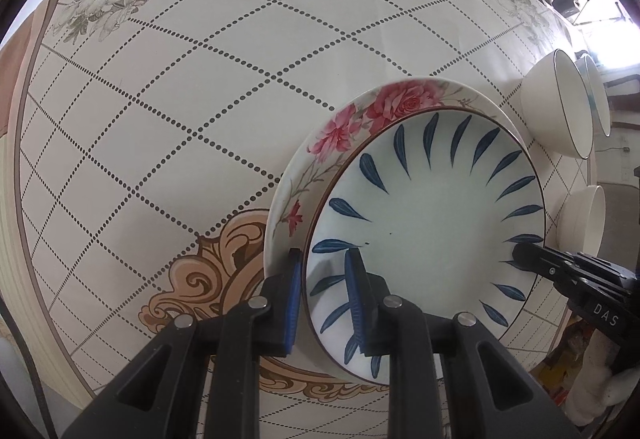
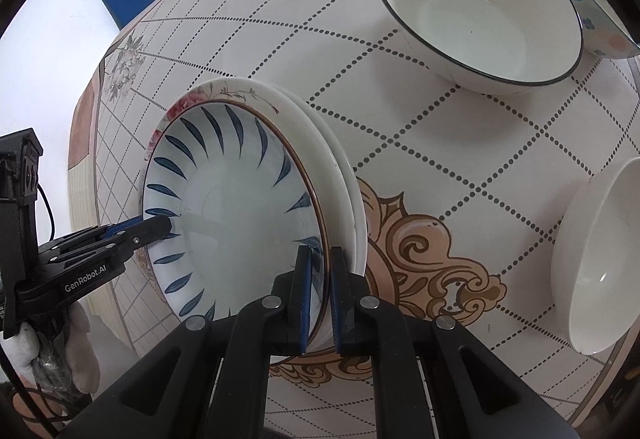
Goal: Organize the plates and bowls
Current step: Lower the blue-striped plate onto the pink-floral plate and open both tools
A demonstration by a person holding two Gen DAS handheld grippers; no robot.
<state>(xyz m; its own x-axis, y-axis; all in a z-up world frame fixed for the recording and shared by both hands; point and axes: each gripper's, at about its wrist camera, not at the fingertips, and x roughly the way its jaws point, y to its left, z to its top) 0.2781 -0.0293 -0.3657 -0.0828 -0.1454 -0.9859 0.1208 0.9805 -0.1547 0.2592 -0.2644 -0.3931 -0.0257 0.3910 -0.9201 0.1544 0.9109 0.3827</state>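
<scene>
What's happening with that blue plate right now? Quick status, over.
Left tool and right tool both clamped on blue-leaf plate rim, opposite sides. Plate sits over rose plate. Bowls off to one side, apart from the plates.

Both wrist views reached me bright and evenly lit, with soft daylight. A window (image 1: pixel 616 23) blew out to white at the far right of the left view. Shadows under the plate (image 1: pixel 432 215) were faint. A pale sheen sat on the bowl (image 2: pixel 480 19). Fisheye bending curved the tablecloth (image 2: pixel 420 143) grid, and dark vignetting framed the corners.
</scene>
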